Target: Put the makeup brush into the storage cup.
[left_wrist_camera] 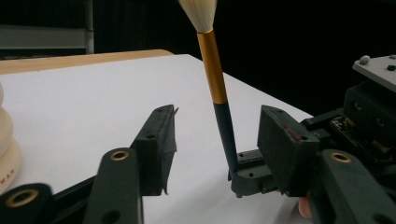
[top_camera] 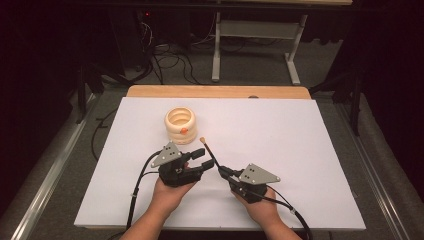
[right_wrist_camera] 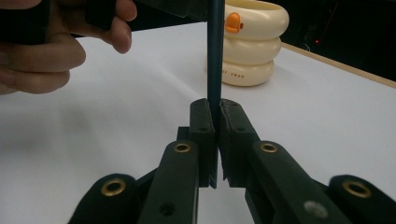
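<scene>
Handing the brush from the right gripper to the left

Our right gripper (top_camera: 220,171) has its fingers pinching the dark lower end of the brush (top_camera: 208,150), which slants up over the table (top_camera: 300,150) with its pale tuft toward the cream ringed holder (top_camera: 181,125). Our left gripper (top_camera: 200,161) has its fingers spread on either side of the handle, touching nothing yet; the handle stands nearer one finger (left_wrist_camera: 285,144) than the other (left_wrist_camera: 156,140). To do this well, we judge we should centre the dark handle between them, close squarely just above the right grip, and let the right fingers part only once the left hold is firm, so the brush won't tip or twist.
</scene>
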Demonstrator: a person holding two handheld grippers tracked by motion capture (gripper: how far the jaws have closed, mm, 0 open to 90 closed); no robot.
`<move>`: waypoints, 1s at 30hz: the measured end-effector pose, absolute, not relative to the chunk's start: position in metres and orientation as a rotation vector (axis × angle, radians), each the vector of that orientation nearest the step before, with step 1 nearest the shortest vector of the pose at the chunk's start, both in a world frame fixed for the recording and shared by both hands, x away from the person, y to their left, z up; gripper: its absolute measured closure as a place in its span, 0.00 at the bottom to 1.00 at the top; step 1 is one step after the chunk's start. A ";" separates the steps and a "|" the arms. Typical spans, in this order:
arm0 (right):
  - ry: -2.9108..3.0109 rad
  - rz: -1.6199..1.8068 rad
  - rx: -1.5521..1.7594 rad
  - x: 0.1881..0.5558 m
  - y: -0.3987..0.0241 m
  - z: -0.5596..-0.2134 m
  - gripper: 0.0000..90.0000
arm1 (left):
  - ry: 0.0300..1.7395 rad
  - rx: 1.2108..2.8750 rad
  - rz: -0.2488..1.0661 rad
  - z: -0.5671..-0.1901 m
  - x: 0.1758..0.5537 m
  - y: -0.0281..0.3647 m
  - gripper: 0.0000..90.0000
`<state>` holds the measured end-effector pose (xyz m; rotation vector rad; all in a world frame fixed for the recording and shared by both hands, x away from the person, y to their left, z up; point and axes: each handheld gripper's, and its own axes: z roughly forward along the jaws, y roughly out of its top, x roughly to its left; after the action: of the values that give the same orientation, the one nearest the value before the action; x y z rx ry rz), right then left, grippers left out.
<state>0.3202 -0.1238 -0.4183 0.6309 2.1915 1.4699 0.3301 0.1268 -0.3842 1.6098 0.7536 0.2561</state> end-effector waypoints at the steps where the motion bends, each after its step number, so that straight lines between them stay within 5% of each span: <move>1: 2.194 1.469 0.631 0.320 -0.124 -0.418 0.96 | 0.754 1.609 0.254 -0.384 0.330 0.127 0.56; 30: 2.209 1.475 0.604 0.318 -0.119 -0.422 0.96 | 0.753 1.611 0.232 -0.385 0.331 0.129 0.75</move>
<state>0.3180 -0.1195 -0.4220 0.6038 2.2091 1.4747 0.3312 0.1287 -0.3850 1.6109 0.7527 0.2323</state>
